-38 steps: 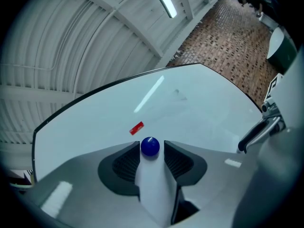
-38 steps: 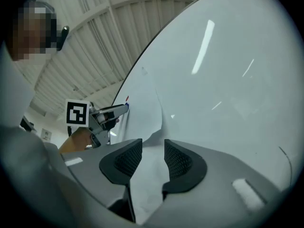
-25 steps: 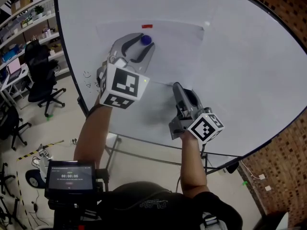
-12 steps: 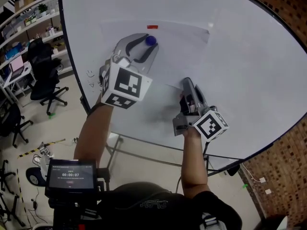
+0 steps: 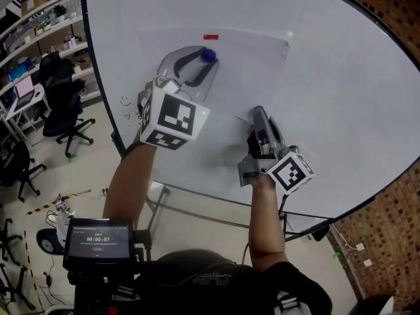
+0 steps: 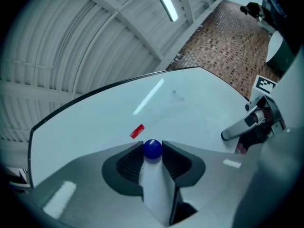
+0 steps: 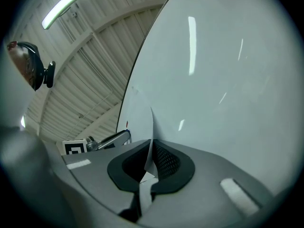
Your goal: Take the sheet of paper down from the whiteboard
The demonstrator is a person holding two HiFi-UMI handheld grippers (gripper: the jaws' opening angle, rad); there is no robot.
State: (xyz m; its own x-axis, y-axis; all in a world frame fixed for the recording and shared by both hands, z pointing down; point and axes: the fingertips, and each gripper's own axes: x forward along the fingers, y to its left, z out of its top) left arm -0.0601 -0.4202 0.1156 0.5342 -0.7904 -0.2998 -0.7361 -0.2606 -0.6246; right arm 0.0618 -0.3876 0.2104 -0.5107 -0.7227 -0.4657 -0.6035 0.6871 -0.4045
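White sheet of paper (image 5: 252, 61) is noted flat on the whiteboard (image 5: 341, 84), red strip (image 5: 210, 37) at its top edge. Its lower edge is pinched by the right gripper (image 5: 258, 113). Blue magnet (image 6: 152, 148) is nipped by the left gripper (image 5: 206, 58), whose jaws have just been closing.

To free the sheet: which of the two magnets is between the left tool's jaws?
The round blue magnet; the left tool jaws have just been closing on it. The flat red magnet lies outside them.
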